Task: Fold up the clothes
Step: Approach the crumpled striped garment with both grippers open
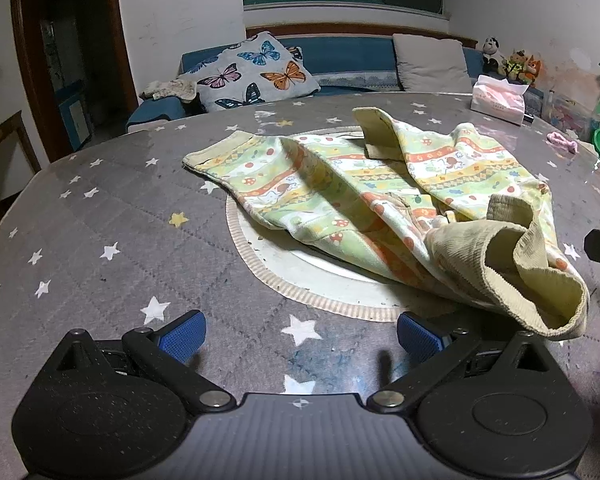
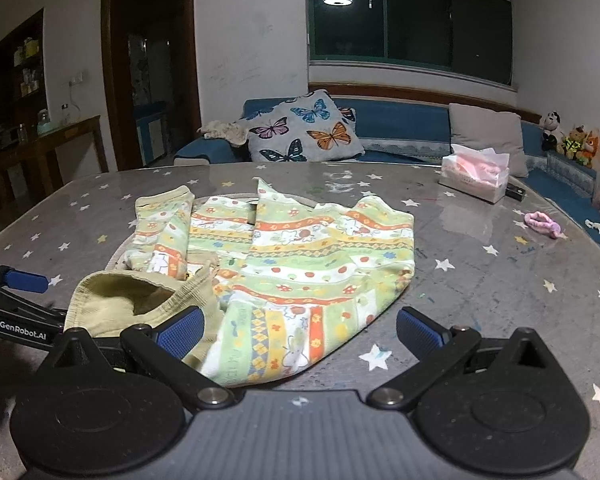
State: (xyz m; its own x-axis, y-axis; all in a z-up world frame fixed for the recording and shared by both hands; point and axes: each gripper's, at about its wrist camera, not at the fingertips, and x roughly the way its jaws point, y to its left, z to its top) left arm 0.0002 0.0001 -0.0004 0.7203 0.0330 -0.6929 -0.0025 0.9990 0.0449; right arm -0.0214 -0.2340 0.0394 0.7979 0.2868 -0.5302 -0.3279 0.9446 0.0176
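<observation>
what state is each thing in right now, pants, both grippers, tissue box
pants: unfolded, lying rumpled on the table, legs spread apart, waistband gaping open
left gripper: open, holding nothing, over bare table just short of the pants
right gripper: open, the pants' near edge lies between its fingers, not clamped
tissue box: open, a tissue sticking up from the top
table: covered with a grey star-print cloth
</observation>
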